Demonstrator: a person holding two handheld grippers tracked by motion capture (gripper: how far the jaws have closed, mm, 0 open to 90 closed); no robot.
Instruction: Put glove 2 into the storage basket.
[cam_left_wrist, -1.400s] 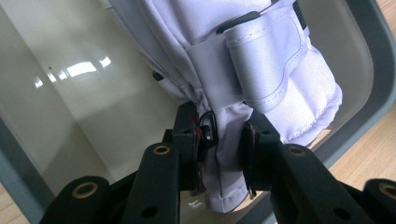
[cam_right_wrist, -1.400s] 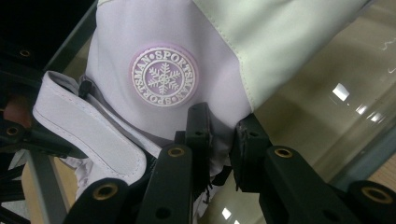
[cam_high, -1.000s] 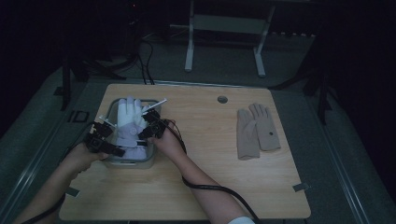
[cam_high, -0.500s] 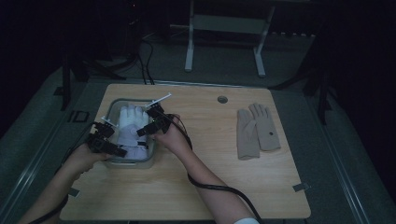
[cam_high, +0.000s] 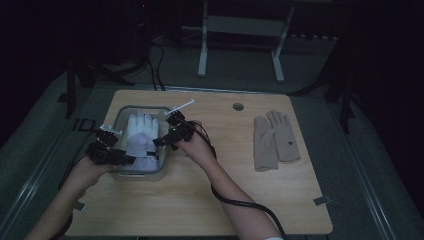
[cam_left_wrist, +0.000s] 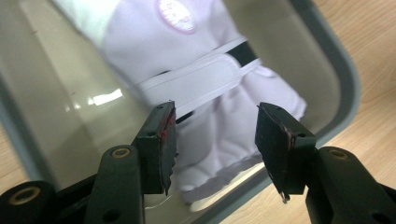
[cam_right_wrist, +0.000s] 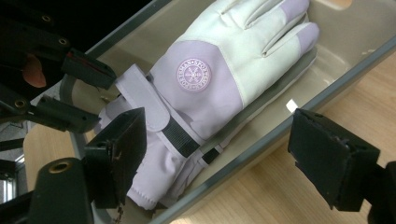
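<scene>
Glove (cam_high: 141, 137) lies in bin (cam_high: 121, 114), left-center of frame. My left gripper (cam_left_wrist: 215, 140) hangs half-wide over its cuff; my right gripper (cam_right_wrist: 219, 158), just opening, gapes wide, empty.

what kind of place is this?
Probably a lab or recording studio, not a home: a lone wooden table on grey floor, dark surroundings, metal stands and cables behind, gloves in a bin.
</scene>
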